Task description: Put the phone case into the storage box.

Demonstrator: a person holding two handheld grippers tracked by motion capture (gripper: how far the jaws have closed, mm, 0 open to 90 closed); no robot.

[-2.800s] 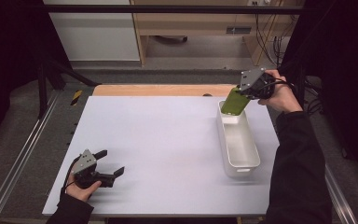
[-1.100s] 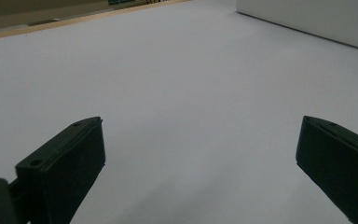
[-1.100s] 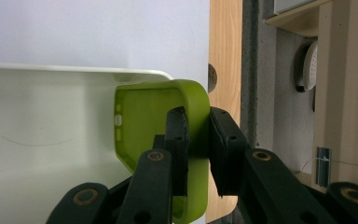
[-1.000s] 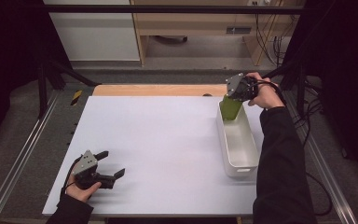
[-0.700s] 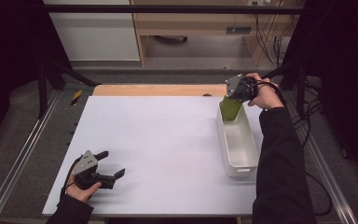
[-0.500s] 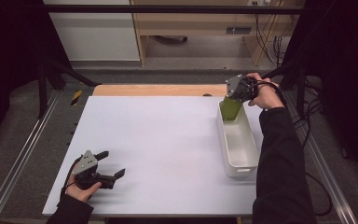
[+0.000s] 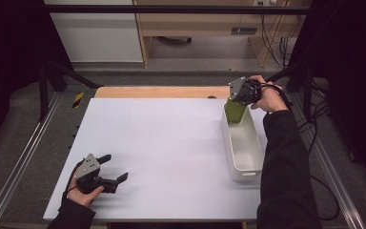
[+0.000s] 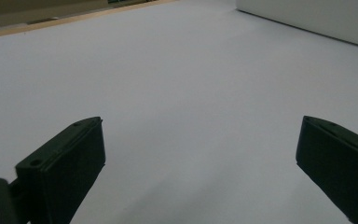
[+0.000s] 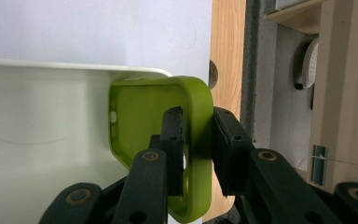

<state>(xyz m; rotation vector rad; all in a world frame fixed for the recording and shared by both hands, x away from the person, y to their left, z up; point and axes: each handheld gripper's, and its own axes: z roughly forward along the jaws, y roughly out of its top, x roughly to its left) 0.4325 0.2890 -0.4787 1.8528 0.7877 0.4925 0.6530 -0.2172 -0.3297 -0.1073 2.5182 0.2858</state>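
Note:
A lime-green phone case point(image 7: 235, 112) stands on edge in the far end of a long white tray point(image 7: 242, 167) at the table's right side. My right gripper point(image 7: 238, 98) reaches down to it from above. In the right gripper view the case point(image 9: 144, 116) leans on the tray's end wall point(image 9: 37, 65), and my right gripper point(image 9: 196, 113) has one jaw inside and one outside the case's side wall. These jaws have just been opening a little, and the pads still lie against that wall. At the near left, my left gripper point(image 7: 116, 167) rests on the table, open and holding nothing point(image 8: 200, 135).
The white table top point(image 7: 162, 143) spreads between the two hands. A wooden strip point(image 7: 162, 91) borders its far edge. Metal rails point(image 7: 24, 157) run along both sides, and a cable point(image 7: 324, 186) trails on the floor at the right.
The right hand brought the green case from above the tray down into its far end, then held still there. The left gripper has not moved.

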